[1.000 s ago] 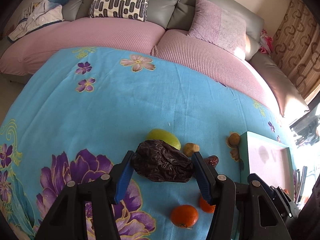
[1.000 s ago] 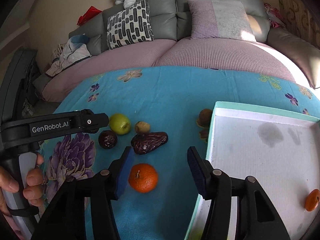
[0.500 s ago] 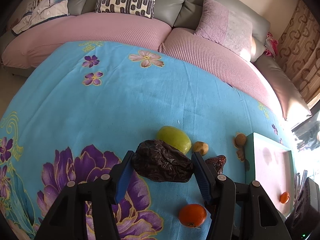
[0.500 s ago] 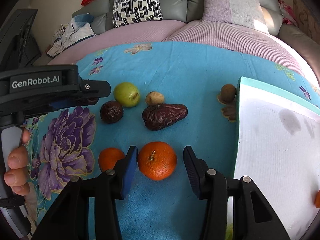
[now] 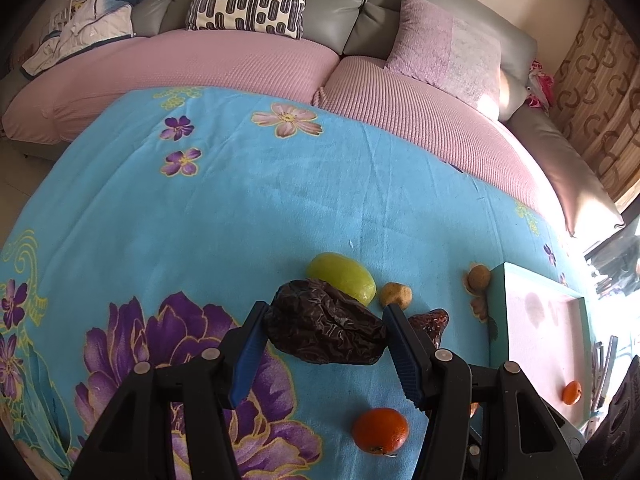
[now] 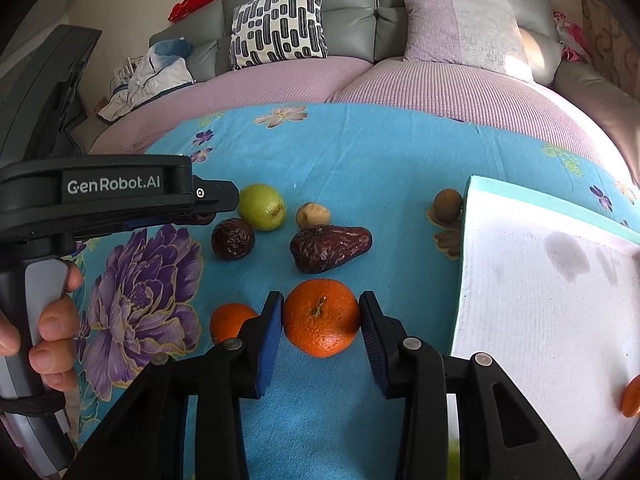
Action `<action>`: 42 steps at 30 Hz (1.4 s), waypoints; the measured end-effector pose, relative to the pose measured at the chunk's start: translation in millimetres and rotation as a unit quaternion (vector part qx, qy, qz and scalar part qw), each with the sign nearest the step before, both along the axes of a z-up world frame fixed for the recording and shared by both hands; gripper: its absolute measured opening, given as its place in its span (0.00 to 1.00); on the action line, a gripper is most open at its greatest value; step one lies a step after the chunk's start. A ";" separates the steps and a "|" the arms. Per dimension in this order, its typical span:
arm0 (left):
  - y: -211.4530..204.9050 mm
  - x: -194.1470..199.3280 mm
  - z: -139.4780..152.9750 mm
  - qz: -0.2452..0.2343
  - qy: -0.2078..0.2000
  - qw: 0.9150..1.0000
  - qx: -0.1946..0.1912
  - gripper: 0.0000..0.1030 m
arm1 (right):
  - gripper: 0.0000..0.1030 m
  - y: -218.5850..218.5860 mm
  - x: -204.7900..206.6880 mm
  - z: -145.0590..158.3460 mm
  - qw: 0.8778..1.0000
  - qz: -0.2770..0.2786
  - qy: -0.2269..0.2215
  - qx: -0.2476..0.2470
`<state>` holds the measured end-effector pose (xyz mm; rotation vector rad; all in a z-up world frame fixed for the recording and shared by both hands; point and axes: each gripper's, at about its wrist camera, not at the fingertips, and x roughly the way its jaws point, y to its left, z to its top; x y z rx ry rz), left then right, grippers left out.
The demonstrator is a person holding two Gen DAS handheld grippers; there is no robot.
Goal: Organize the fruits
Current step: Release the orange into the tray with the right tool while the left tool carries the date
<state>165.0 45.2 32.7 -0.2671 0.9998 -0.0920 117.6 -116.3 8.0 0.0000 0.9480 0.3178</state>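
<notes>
My left gripper (image 5: pixel 326 308) is shut on a dark wrinkled date (image 5: pixel 324 332), held above the blue floral cloth (image 5: pixel 248 200). My right gripper (image 6: pixel 321 300) has both blue pads against a large orange (image 6: pixel 322 322) on the cloth. A smaller orange (image 6: pixel 230 320) lies just left of it. A green fruit (image 6: pixel 262 207), a small tan fruit (image 6: pixel 313 215), a long date (image 6: pixel 330 247) and a brown round fruit (image 6: pixel 447 205) lie beyond. A round date (image 6: pixel 233 238) shows under the left gripper's tip (image 6: pixel 224 200); I cannot tell whether it is the held one.
A white tray (image 6: pixel 520 280) with a teal rim lies at the right and has an orange (image 6: pixel 632 394) at its near edge. A person's hand (image 6: pixel 48 320) grips the left handle. A sofa (image 5: pixel 240 64) with cushions runs behind the table.
My right gripper moved forward around the large orange and narrowed until its pads touch it. My left gripper kept hold of the date and shifted only slightly.
</notes>
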 end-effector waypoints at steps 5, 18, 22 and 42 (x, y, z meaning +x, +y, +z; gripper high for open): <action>-3.7 -3.8 8.7 -0.005 -0.012 1.000 0.002 0.59 | 0.39 -9.2 -0.7 8.9 1.000 -0.015 -0.009 0.004; -55.2 -14.5 28.1 -0.070 -0.040 0.997 0.012 0.59 | 0.39 -103.6 3.2 24.6 0.989 -0.148 -0.011 0.001; -86.0 -19.1 27.8 -0.107 -0.040 0.993 0.020 0.59 | 0.39 -143.5 -0.5 28.1 0.978 -0.207 -0.008 -0.021; -209.2 -52.6 8.5 -0.243 -0.028 0.969 0.033 0.59 | 0.39 -253.3 -32.9 41.6 0.943 -0.331 -0.024 -0.013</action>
